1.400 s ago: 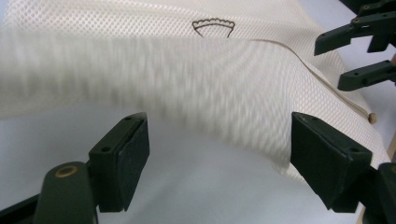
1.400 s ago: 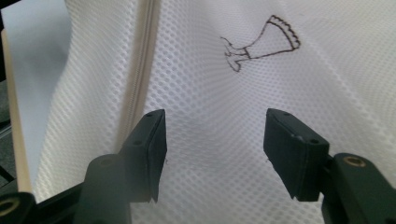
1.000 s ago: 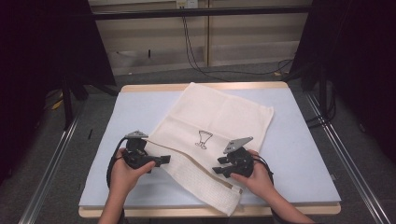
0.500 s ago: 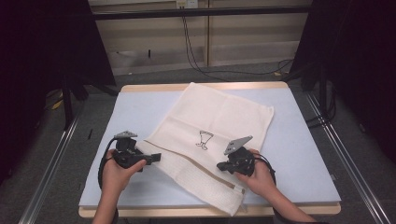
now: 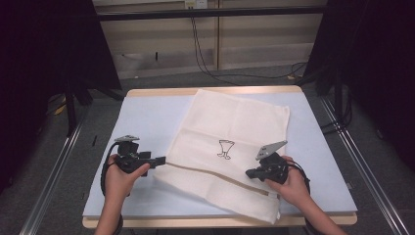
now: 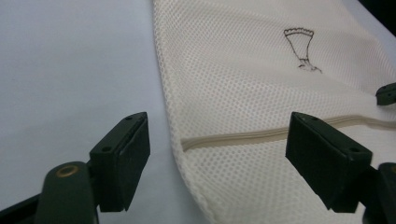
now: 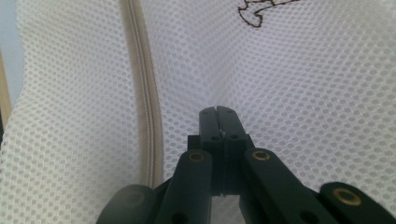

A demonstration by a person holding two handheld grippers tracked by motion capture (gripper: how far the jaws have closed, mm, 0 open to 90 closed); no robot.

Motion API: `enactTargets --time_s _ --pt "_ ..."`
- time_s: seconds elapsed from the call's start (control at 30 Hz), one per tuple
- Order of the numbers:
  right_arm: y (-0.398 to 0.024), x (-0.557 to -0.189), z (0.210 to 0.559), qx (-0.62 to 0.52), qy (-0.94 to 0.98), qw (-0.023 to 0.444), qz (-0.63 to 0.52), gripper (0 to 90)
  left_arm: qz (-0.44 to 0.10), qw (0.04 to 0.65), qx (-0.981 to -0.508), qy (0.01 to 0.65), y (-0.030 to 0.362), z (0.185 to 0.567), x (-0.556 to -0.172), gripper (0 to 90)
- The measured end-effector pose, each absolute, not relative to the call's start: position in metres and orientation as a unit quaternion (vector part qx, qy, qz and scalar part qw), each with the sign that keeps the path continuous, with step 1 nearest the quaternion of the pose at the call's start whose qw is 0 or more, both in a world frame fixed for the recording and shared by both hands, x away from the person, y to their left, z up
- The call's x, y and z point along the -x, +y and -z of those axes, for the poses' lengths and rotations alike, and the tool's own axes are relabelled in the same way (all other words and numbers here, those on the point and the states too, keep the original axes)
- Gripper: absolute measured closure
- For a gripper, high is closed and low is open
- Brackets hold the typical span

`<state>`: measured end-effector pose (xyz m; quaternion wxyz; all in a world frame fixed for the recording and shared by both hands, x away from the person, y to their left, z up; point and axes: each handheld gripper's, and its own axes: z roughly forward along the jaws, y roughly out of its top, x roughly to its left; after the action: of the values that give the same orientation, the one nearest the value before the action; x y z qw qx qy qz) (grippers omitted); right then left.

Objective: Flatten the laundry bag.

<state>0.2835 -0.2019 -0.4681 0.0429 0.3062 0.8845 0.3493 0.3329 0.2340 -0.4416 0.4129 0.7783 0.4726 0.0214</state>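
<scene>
Now your right gripper (image 7: 220, 114) is pinching the mesh bag (image 5: 235, 142) (jaws just closed), while your left gripper (image 6: 219, 149) is waiting, fingers apart.

The left gripper (image 5: 159, 160) drew off the mesh bag (image 5: 235, 122) toward nine o'clock — the right gripper (image 5: 250, 173) clamped shut on its fabric.
</scene>
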Motion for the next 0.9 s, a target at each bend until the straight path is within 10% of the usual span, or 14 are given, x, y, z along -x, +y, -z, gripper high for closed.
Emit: enactTargets --time_s 0.57,0.9 --pt "-0.239 -0.270 0.466 -0.361 0.855 0.063 -0.367 88.4 0.010 0.372 -0.815 0.445 0.190 0.468 -0.359 42.6" --pt "-0.255 -0.262 0.458 -0.404 0.828 0.120 -0.369 61.6 -0.001 0.363 -0.819 0.444 0.181 0.472 -0.370 49.1"
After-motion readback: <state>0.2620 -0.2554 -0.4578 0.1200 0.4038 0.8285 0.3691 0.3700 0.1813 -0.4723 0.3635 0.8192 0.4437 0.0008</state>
